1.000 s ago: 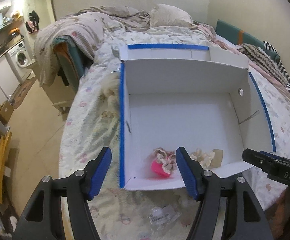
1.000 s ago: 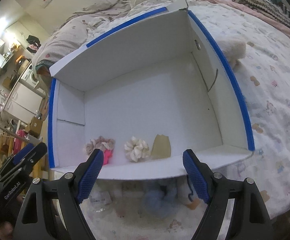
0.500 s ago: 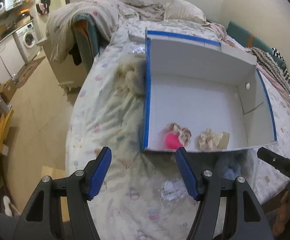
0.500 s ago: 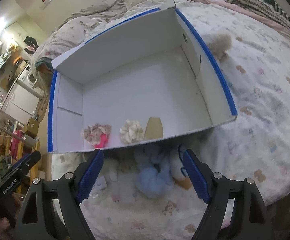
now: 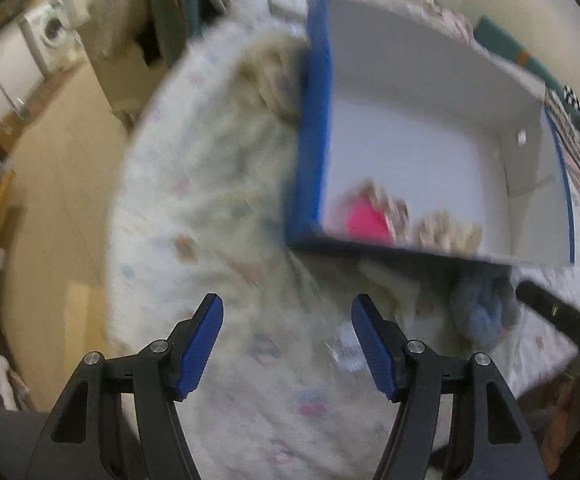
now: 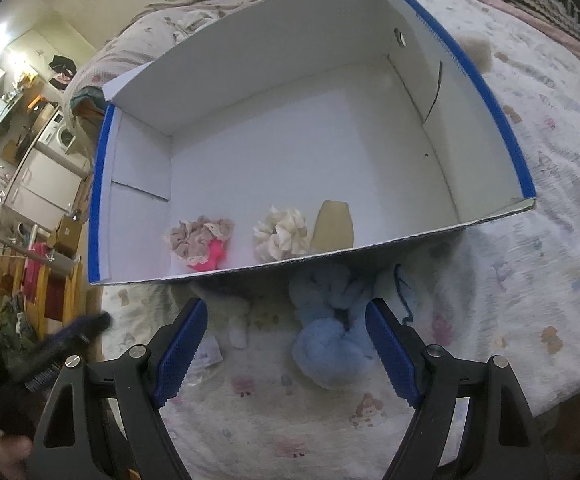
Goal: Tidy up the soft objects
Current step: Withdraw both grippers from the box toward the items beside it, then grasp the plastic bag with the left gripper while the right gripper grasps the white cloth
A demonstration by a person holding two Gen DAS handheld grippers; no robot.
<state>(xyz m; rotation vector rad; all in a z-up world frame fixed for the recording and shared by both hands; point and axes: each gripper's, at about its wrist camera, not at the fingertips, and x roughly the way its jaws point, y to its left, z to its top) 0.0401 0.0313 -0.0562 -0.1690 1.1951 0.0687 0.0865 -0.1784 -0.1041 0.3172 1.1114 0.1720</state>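
Looking down from the right wrist cam, the right gripper [image 6: 285, 344] hangs over the bed with its blue pads spread wide and nothing pinched between them, and a fluffy light-blue plush [image 6: 330, 336] lies on the patterned bedsheet [image 6: 530, 280] right below the gap, just outside the near wall of the box. That white cardboard box [image 6: 486, 128] with blue tape along its edges sits open on the bed, and inside along the near wall are a beige lace scrunchie on something hot pink [image 6: 199, 242], a cream scrunchie [image 6: 283, 234] next to it, and a tan card piece [image 6: 334, 228] touching the cream one. A small clear plastic packet [image 6: 209, 354] with a printed label lies on the sheet near the left pad; the print is too small to read. The left wrist view is really motion-blurred, but the left gripper [image 5: 287, 344] also has its fingers apart and empty over bare sheet, with the box off to its upper right and a cream fuzzy thing [image 5: 269, 76] against the box's far-left outer wall. No brand text is readable anywhere right now, since the lettering on the other gripper's body is just a smear in both views.
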